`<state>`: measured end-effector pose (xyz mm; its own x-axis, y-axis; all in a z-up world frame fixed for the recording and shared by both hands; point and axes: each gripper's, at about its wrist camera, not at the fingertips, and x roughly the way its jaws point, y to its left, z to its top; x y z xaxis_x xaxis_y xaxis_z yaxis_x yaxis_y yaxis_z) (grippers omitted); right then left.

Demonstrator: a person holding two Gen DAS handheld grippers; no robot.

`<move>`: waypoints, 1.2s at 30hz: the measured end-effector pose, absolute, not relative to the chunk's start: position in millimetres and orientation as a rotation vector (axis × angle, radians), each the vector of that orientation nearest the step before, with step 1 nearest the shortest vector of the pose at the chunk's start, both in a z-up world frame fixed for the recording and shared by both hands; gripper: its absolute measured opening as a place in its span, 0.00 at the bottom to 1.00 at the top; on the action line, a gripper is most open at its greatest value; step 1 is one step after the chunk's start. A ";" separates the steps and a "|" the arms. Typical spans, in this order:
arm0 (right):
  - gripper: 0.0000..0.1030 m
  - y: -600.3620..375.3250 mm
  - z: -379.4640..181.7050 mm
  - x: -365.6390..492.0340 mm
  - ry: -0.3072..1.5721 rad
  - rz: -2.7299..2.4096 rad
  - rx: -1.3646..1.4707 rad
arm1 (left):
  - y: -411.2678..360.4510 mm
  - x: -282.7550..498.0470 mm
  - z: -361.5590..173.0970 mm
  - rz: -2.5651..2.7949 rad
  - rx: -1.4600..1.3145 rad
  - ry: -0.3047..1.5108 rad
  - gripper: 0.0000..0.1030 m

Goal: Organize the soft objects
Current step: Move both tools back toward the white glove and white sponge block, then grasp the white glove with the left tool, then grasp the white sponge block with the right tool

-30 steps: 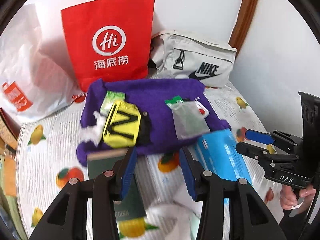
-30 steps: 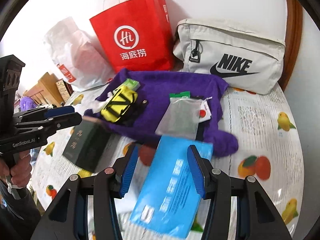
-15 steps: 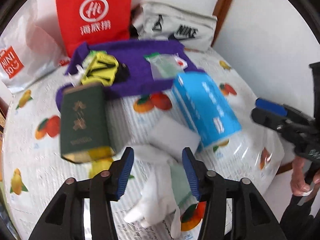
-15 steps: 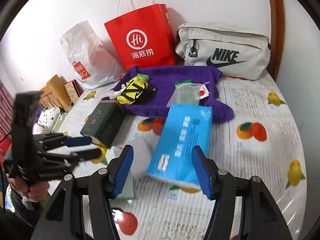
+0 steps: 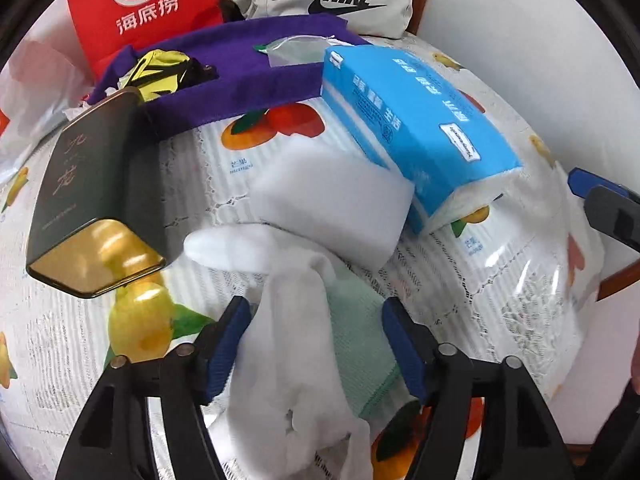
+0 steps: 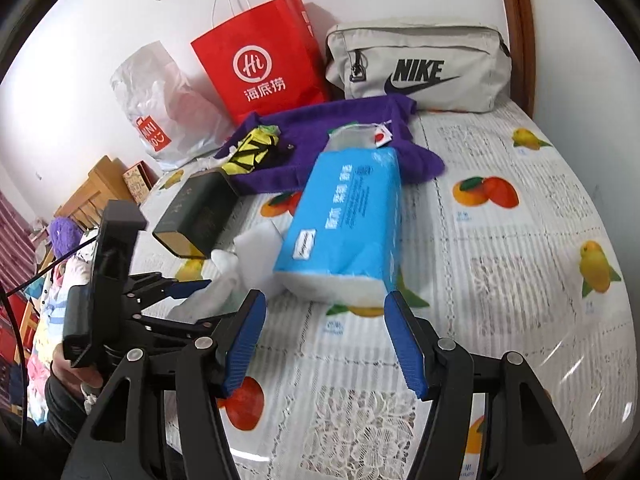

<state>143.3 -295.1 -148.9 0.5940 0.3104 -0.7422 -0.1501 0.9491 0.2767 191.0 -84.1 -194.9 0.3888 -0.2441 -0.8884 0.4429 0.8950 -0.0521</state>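
Blue tissue pack (image 6: 344, 228) on fruit-print tablecloth (image 6: 520, 280), open jaws before it

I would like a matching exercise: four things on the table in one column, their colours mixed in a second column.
Things:
1. tissue pack
2. paper bag
3. towel
4. tin box

Colours:
A. purple
B. dark green with a gold end
C. blue
D. red

Pairs: 1-C, 2-D, 3-A, 4-B
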 end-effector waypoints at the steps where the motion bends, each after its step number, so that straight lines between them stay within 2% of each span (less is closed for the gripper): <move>1: 0.60 -294.9 -150.4 142.6 0.900 0.268 0.188 | -85.7 189.3 -195.2 -0.444 0.211 1.080 0.68; 4: 0.60 -294.5 -154.5 141.6 0.905 0.269 0.183 | -84.6 188.8 -194.5 -0.446 0.192 1.064 0.63; 6: 0.60 -292.9 -156.6 141.7 0.911 0.273 0.183 | -83.4 186.4 -193.3 -0.452 0.196 1.039 0.47; 7: 0.60 -291.5 -157.4 141.8 0.912 0.275 0.181 | -83.1 184.4 -192.8 -0.458 0.197 1.034 0.42; 9: 0.60 -286.0 -158.1 141.3 0.914 0.285 0.168 | -80.7 182.5 -191.5 -0.470 0.192 1.034 0.22; 11: 0.60 -278.0 -156.6 140.7 0.908 0.299 0.146 | -75.1 179.9 -190.0 -0.479 0.181 1.042 0.15; 30: 0.59 -159.6 -174.0 178.1 0.897 0.379 -0.240 | 44.8 174.6 -189.9 -0.266 0.012 1.023 0.14; 36: 0.51 -141.2 -194.7 199.5 0.945 0.323 -0.332 | 54.3 174.7 -193.2 -0.269 -0.035 1.016 0.16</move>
<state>199.5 -141.2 -194.7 0.5456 0.1236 -0.8289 -0.4095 0.9022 -0.1350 174.7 54.3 -193.2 0.4971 -0.2385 -0.8343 0.2061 0.9664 -0.1535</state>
